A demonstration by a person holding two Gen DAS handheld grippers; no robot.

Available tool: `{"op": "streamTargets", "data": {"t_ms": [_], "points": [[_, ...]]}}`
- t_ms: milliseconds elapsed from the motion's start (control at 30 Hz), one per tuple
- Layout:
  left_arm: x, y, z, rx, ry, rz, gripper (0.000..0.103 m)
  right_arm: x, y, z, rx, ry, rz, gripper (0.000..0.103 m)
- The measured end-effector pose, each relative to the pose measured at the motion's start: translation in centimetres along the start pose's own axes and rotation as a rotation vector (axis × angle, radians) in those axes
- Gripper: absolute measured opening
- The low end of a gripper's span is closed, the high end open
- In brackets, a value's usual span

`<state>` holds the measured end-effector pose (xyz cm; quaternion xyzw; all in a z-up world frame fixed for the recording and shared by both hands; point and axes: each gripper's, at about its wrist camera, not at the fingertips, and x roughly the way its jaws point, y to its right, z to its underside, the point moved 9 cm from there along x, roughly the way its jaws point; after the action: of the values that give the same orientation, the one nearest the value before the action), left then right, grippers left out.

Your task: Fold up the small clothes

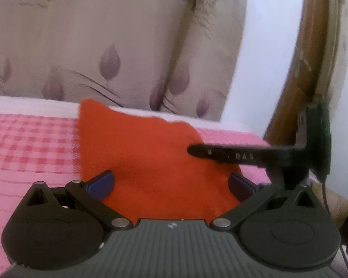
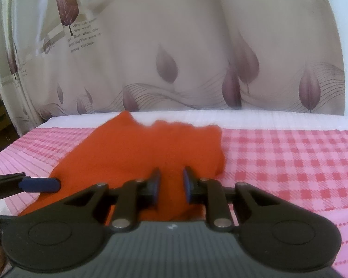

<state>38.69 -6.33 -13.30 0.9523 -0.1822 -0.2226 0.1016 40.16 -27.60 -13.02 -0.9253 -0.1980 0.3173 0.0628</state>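
An orange cloth [image 1: 150, 153] lies on the pink checked bed cover [image 1: 23, 143]. My left gripper [image 1: 171, 185] stands open low over the cloth's near edge, with its blue pads [image 1: 102, 183] wide apart and cloth spread between them. A black finger [image 1: 222, 154] of the right gripper reaches in from the right across the cloth. In the right wrist view my right gripper [image 2: 171, 185] has its jaws close together, and a ridge of the orange cloth [image 2: 150, 148] fills the narrow gap. One blue pad [image 2: 39, 184] of the left gripper shows at the left edge.
A beige curtain with purple leaf prints [image 2: 174, 58] hangs just behind the bed. A white band [image 2: 266, 118] runs along the bed's far edge. A wooden frame [image 1: 297, 74] stands at the right in the left wrist view. The checked cover [image 2: 290, 162] stretches to the right of the cloth.
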Motion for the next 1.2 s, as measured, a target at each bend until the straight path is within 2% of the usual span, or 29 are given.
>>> {"op": "streamTargets", "data": {"t_ms": [67, 267, 333, 400, 533, 700, 767, 833, 900, 1000, 1033, 1067, 1133, 1200], "points": [[-1.5, -1.2, 0.1, -0.074, 0.013, -0.022, 0.103, 0.0, 0.2, 0.0, 0.018, 0.001, -0.012, 0.020], [-2.9, -5.7, 1.3, -0.291, -0.044, -0.055, 0.103, -0.7, 1.1, 0.0, 0.118, 0.013, -0.063, 0.021], [-2.9, -5.7, 1.2, -0.288, -0.044, -0.054, 0.103, -1.9, 1.9, 0.0, 0.191, 0.031, -0.022, 0.028], [-2.8, -4.9, 1.2, -0.239, -0.048, -0.050, 0.103, -4.5, 1.9, 0.1, 0.242, 0.089, -0.047, 0.029], [-3.1, -3.4, 1.2, -0.147, -0.025, -0.050, 0.103, -8.9, -0.6, 1.4, 0.181, 0.099, -0.082, 0.030], [-3.4, -3.8, 1.3, -0.174, -0.003, -0.070, 0.103, -10.4, -5.7, 1.3, -0.006, 0.109, -0.085, 0.030], [-3.4, -4.3, 1.3, -0.207, 0.000, -0.074, 0.103, -9.0, -7.3, 1.7, -0.096, 0.051, -0.101, 0.029], [-3.4, -4.7, 1.2, -0.229, 0.000, -0.079, 0.103, -7.1, -7.2, 2.9, -0.183, -0.035, -0.032, 0.028], [-3.4, -4.6, 1.2, -0.232, 0.000, -0.075, 0.103, -5.5, -4.9, 4.7, -0.156, -0.130, 0.052, 0.026], [-3.5, -4.4, 1.1, -0.215, 0.001, -0.071, 0.103, -6.3, -2.7, 5.3, -0.017, -0.100, 0.033, 0.025], [-3.4, -4.3, 1.2, -0.210, -0.003, -0.070, 0.103, -6.2, -2.5, 5.3, -0.007, -0.104, 0.036, 0.026], [-3.4, -4.2, 1.2, -0.205, -0.005, -0.071, 0.103, -6.1, -2.2, 5.3, 0.018, -0.113, 0.037, 0.031], [-3.5, -4.2, 1.2, -0.206, 0.000, -0.069, 0.103, -5.9, -1.4, 5.2, 0.068, -0.137, 0.017, 0.032], [-3.4, -4.3, 1.3, -0.214, -0.003, -0.066, 0.103, -6.2, -1.7, 4.9, 0.051, -0.119, 0.014, 0.033]]}}
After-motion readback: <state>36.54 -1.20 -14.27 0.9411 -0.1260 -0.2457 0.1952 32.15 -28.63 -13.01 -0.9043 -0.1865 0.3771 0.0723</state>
